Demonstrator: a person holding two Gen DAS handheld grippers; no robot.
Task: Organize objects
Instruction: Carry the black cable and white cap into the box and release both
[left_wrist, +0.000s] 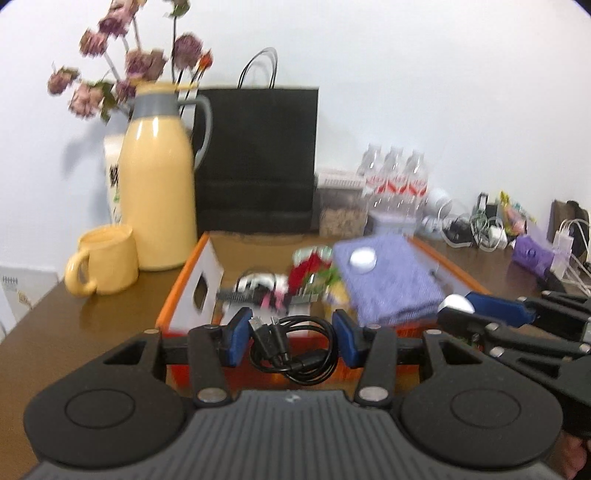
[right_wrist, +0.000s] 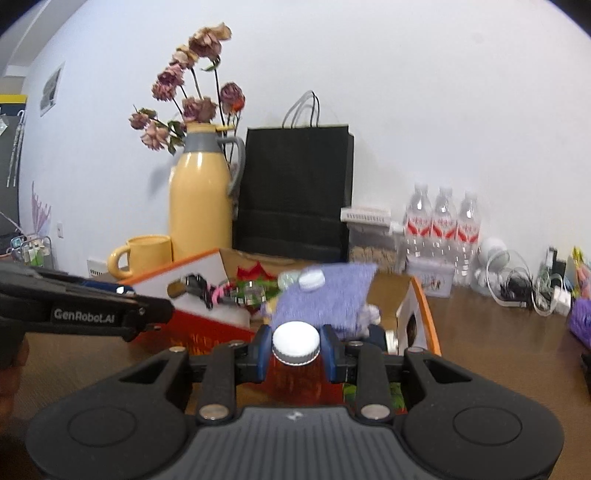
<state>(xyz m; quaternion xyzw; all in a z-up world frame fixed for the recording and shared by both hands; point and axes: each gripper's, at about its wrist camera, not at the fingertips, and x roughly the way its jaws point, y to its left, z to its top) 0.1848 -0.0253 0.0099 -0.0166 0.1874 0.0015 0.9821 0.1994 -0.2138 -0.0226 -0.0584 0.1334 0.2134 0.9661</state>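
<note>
My left gripper (left_wrist: 291, 332) is shut on a coiled black USB cable (left_wrist: 295, 349), which hangs between its blue pads just in front of the box's near wall. The orange-and-white cardboard box (left_wrist: 192, 273) holds a folded purple cloth (left_wrist: 388, 280) with a small white round lid (left_wrist: 363, 258) on it, red and green items and a dark comb. My right gripper (right_wrist: 295, 343) is shut on the white cap of an amber bottle (right_wrist: 295, 363), near the box's front right corner. In the left wrist view that cap (left_wrist: 456, 303) shows at the right.
On the brown table behind the box stand a yellow jug with dried flowers (left_wrist: 155, 192), a yellow mug (left_wrist: 103, 262), a black paper bag (left_wrist: 255, 158) and three water bottles (left_wrist: 395, 177). Tangled chargers and cables (left_wrist: 472, 225) lie at the right.
</note>
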